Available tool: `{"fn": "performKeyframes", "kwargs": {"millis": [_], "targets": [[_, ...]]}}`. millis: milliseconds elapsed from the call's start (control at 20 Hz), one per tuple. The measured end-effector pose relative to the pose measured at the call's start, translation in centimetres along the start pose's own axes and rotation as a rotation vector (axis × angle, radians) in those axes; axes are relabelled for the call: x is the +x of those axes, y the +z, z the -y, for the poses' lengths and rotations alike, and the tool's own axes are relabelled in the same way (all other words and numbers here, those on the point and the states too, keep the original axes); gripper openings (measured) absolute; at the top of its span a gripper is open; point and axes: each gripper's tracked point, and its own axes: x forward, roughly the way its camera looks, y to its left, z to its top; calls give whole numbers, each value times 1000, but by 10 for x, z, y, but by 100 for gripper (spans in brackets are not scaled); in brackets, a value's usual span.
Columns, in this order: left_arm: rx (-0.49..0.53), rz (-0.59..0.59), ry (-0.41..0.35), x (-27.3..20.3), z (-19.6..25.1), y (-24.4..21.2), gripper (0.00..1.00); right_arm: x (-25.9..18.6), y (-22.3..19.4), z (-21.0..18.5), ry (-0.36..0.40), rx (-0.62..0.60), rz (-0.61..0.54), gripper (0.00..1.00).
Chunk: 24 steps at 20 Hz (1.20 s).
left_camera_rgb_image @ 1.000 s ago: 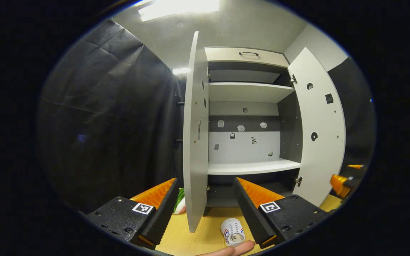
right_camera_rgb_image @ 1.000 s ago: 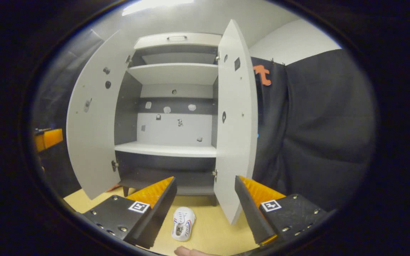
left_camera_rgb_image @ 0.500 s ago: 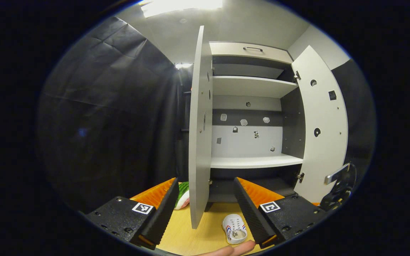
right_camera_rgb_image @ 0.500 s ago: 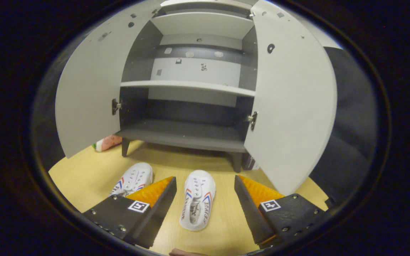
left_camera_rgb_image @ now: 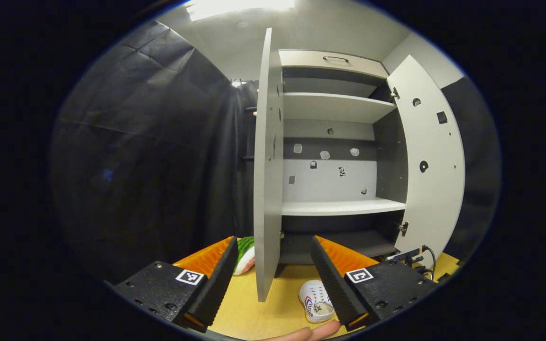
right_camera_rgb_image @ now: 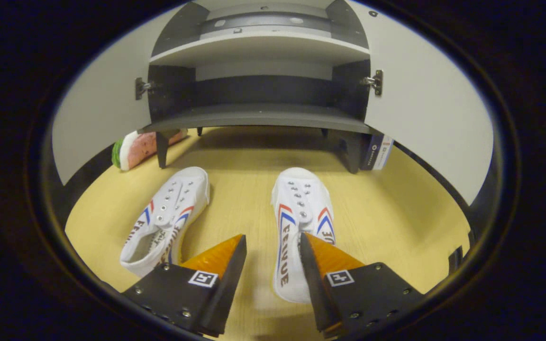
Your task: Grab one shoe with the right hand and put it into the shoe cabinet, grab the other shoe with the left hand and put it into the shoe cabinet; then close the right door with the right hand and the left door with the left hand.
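Dropping from a level look at the cabinet shelves a second ago, the right gripper point(right_camera_rgb_image: 269, 248) now hangs low over the pale wooden floor point(right_camera_rgb_image: 396, 222), its jaws narrowed from their wide spread half a second ago but not closed. Its left finger stands in the gap between the two shoes; its right finger overlaps the near white canvas slip-on shoe with red and blue side stripes point(right_camera_rgb_image: 301, 222) at the opening, and whether it touches the cloth I cannot tell. That reads as the first grasp starting, with no shoe lifted yet. The matching second white canvas shoe point(right_camera_rgb_image: 166, 222) lies just to the left, toe angled toward the cabinet, apart from the first.

The left gripper point(left_camera_rgb_image: 273, 272) has barely shifted, spread wide and empty, pointing at the edge of the left white flat-panel door point(left_camera_rgb_image: 266, 189); a fingertip point(left_camera_rgb_image: 320, 330) shows at the bottom edge of its view.

The grey-and-white laminate shoe cabinet point(right_camera_rgb_image: 259, 116) stands on short dark legs with both doors swung out, its smooth dark bottom shelf bare and low, just ahead of the shoes. Both shoes look soft, with metal eyelets and rubbery soles, so a pinch on the collar should deform the cloth. A watermelon-slice-shaped soft toy point(right_camera_rgb_image: 133, 148) lies by the left leg
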Motion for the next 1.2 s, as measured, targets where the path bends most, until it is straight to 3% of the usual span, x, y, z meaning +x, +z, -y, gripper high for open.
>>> {"fn": "performKeyframes", "kwargs": {"millis": [100,150,200,300,350,450,600,750,950,1200], "targets": [[9,-4,0,0,-1,-3,94,12,1,-9,25,38,12,71],[7,-6,-3,0,-1,-3,94,19,-3,-1,-9,65,-3,68],[3,-6,-8,0,0,-3,94,25,6,5,-30,87,22,53],[-2,-5,-15,-1,2,-4,93,32,13,4,1,194,35,18],[-2,-1,-16,-1,2,-4,94,34,11,0,38,211,51,18],[-1,6,-25,-1,3,-4,93,32,14,5,51,251,57,1],[4,1,-54,-6,5,-6,93,21,20,6,62,228,130,5],[3,12,-63,-7,7,-5,93,-6,38,12,49,200,239,1],[-1,24,-94,-10,11,-4,93,-38,60,0,106,190,318,1],[4,17,-106,-11,12,-7,93,-86,127,2,92,91,455,1]]}}
